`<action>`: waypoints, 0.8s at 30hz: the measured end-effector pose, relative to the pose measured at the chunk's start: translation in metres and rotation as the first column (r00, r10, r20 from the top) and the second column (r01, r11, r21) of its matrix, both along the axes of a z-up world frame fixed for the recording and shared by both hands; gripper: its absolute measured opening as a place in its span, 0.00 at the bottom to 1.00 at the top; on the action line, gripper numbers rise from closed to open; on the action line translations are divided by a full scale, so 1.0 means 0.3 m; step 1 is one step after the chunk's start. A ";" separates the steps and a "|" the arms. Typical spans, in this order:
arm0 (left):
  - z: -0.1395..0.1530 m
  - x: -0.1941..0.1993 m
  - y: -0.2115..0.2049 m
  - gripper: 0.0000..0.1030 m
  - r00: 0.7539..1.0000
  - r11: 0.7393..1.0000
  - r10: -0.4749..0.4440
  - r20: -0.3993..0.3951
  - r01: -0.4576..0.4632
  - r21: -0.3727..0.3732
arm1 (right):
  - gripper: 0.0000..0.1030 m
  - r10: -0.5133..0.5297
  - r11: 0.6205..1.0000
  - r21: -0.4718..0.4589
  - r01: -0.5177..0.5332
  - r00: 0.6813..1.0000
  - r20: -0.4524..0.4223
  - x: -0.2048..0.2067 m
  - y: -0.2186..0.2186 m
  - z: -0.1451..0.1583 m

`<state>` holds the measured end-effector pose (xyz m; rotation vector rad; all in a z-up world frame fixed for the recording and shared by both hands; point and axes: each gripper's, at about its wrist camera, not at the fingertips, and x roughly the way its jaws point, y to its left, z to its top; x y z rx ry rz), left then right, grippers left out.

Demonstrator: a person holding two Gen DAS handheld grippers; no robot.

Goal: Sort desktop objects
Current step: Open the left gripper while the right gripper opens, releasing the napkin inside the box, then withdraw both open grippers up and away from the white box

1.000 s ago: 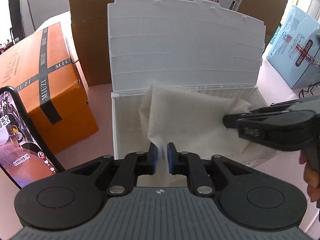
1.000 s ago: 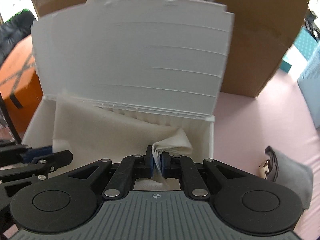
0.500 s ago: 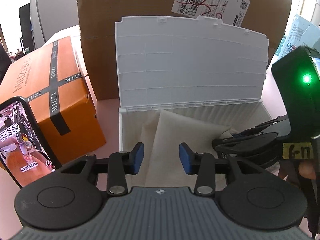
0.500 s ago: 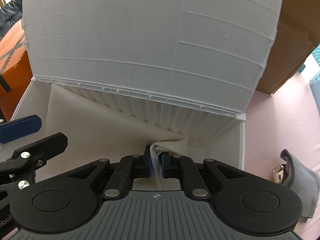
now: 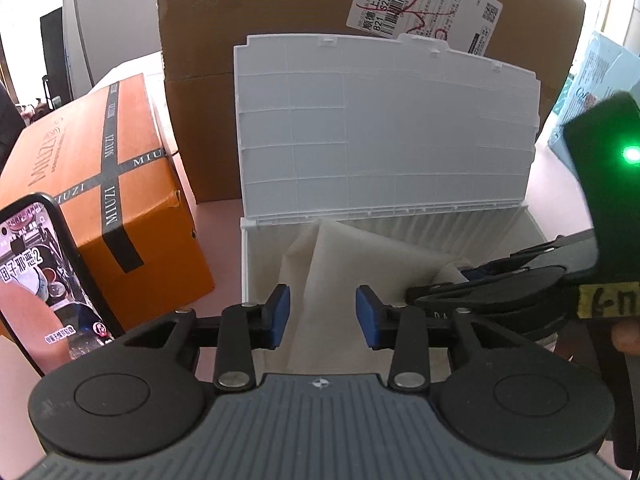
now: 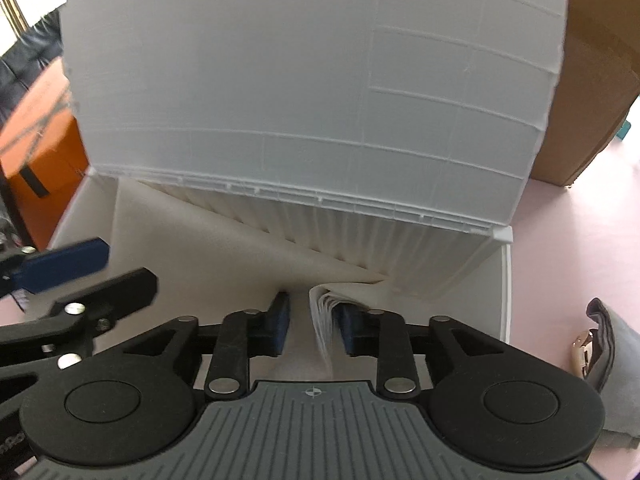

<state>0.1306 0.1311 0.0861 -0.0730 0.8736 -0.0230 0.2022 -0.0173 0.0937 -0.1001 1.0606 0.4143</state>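
Tongs [image 5: 323, 316] [image 6: 310, 322] both parted, cloth [image 5: 360, 256] between

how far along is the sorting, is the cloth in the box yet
Done: the cream cloth lies inside the white box, whose lid stands open. In hand: nothing. The left tongs are open over the cloth, and the right tongs are open too, with a folded cloth edge against one pad. Left: the grey pouch still sits on the table beside the box, and the lid is not closed.
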 end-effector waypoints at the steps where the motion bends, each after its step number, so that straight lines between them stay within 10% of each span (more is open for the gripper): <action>1: 0.003 -0.002 0.004 0.37 1.000 1.000 -0.002 0.003 0.002 -0.011 | 0.25 -0.009 1.000 0.017 0.009 1.000 0.008 -0.005 -0.011 0.010; 13: 0.073 -0.071 0.044 0.91 0.984 0.992 0.011 0.177 0.012 -0.129 | 0.44 -0.155 0.893 0.447 0.063 0.973 0.172 -0.148 -0.229 0.099; 16: 0.083 -0.078 0.044 0.93 0.970 0.992 0.043 0.241 -0.014 -0.123 | 0.91 -0.226 0.892 0.445 0.077 0.929 0.292 -0.230 -0.261 0.056; 24: 0.093 -0.112 0.022 1.00 0.949 0.993 0.003 0.314 0.034 -0.114 | 1.00 -0.391 0.795 0.605 0.042 0.799 0.458 -0.339 -0.256 -0.083</action>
